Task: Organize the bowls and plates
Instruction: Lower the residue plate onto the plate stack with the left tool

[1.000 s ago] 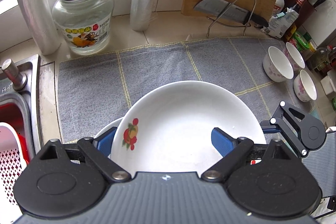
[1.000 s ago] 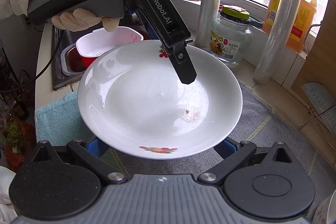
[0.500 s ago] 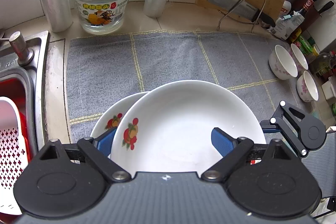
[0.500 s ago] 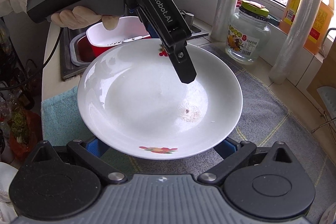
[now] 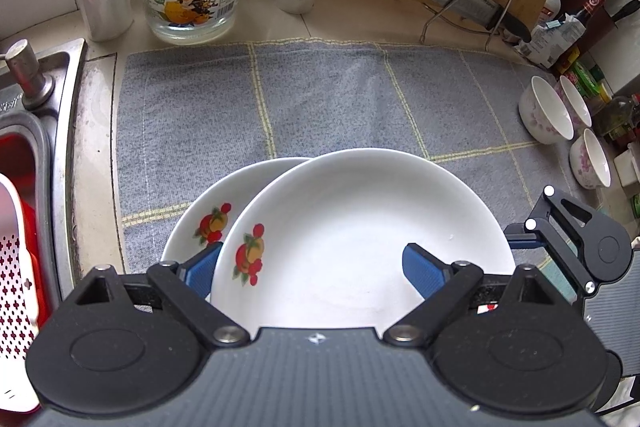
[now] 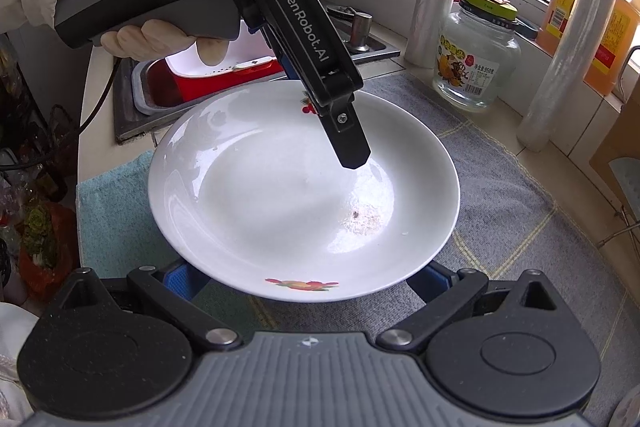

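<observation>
We hold the upper plate (image 5: 360, 227) in the left gripper (image 5: 316, 267), fingers clamped across its rim, one inside and one beneath. It overlaps a second plate (image 5: 208, 211) lying on the grey mat (image 5: 320, 99) on the worktop; not yet seated. Right gripper (image 6: 304, 279) fingers are under the plate's near rim; grip unclear. Three bowls (image 5: 544, 115) stand apart at the mat's far side, unstacked. We judge the task early.

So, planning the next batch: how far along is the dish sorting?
Nothing is stacked yet. In hand: the left gripper clamps the top plate by its rim, holding it offset over the second plate on the mat. Left: seat that plate, then gather the three bowls sitting unstacked at the mat's right edge.
</observation>
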Motion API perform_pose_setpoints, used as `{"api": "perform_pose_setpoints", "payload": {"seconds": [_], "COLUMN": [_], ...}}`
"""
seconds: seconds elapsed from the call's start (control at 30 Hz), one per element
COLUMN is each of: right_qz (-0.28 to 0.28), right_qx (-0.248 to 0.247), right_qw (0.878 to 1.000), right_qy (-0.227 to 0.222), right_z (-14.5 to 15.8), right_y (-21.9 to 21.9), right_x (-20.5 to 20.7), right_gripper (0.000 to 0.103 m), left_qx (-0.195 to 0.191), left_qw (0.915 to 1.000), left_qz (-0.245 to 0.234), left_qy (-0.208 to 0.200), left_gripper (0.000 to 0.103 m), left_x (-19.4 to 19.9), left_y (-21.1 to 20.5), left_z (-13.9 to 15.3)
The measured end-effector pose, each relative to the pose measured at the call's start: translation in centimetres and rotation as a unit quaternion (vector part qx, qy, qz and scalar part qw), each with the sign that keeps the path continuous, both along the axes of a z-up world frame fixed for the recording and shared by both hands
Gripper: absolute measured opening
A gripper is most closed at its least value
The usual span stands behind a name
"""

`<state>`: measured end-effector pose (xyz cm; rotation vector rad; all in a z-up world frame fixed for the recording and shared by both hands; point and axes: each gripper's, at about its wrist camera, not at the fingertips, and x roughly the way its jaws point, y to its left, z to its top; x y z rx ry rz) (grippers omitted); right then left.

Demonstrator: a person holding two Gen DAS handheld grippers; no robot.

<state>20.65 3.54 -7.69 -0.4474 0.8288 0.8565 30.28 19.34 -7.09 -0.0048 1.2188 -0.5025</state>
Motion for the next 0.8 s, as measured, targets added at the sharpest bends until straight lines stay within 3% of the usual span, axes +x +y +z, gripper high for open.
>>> {"api": "perform_pose_setpoints", "payload": {"seconds": [0.5, 0.8], "right_qz": [-0.001, 0.002], "right_qx": [-0.017, -0.026], "right_qw": [1.000, 1.000], "right_qy": [-0.005, -0.008], "right_z": [-0.2, -0.3], "right_y": [0.3, 0.7], "right_x": [0.1, 0.1], "right_gripper": [0.103, 0.103], "left_qx": [0.011, 0.046], "left_qw": [0.9998, 0.9984], "left_qz": [-0.009, -0.031], "left_qy": [0.012, 0.015], "left_gripper": [0.093, 0.093], "left_x": [0.5, 0.5], "left_y": [-0.4, -1.1], "left_z": [-0.9, -1.6]}}
